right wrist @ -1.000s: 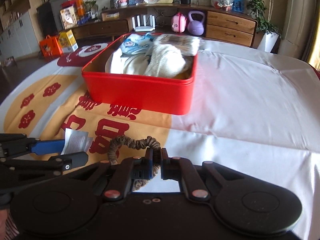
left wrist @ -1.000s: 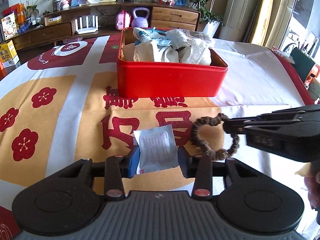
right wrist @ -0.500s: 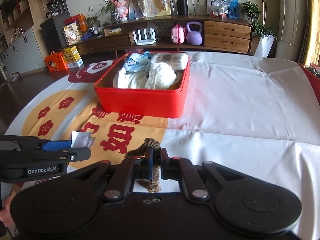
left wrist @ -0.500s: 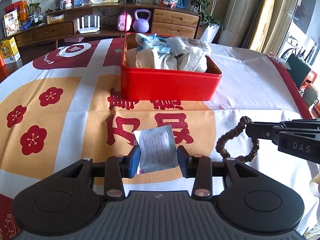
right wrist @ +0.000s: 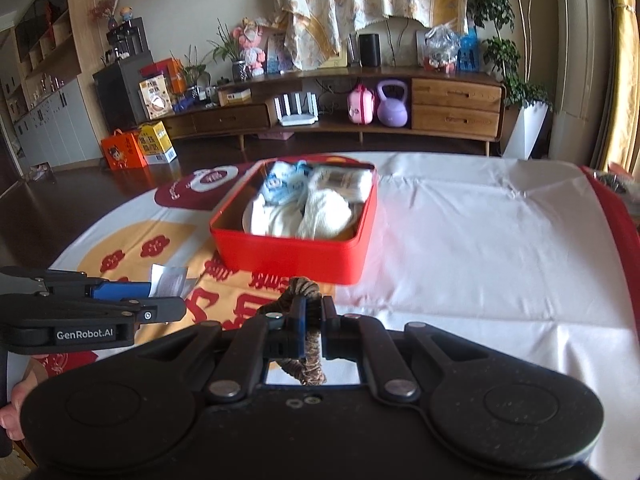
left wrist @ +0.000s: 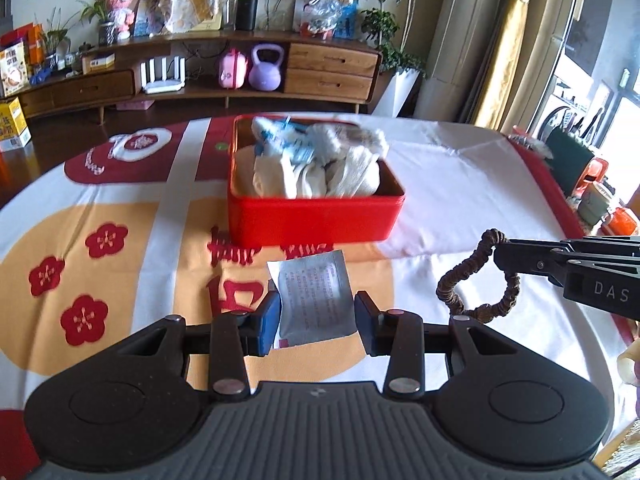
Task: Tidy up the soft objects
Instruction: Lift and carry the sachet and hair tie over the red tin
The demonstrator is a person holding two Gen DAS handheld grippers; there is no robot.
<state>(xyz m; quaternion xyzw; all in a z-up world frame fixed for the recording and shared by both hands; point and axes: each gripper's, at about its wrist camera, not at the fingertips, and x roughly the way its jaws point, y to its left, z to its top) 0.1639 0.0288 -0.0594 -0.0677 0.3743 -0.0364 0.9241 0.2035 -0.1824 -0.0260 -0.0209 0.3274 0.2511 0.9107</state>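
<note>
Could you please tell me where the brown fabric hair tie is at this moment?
The brown fabric hair tie hangs pinched in the right gripper, above the tablecloth on the near side of the red tin box, right of the left gripper's sachet.

place: home living room | evidence: wooden sideboard (right wrist: 400, 100), houseplants (right wrist: 496, 28), curtains (left wrist: 508, 40), clothed table (right wrist: 480, 232)

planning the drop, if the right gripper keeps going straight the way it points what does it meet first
Most likely the near wall of the red rectangular tin, straight ahead of the right gripper, which is shut on the brown fabric hair tie. Only patterned tablecloth lies between. Depth is uncertain; it might meet the cloth first.
</note>
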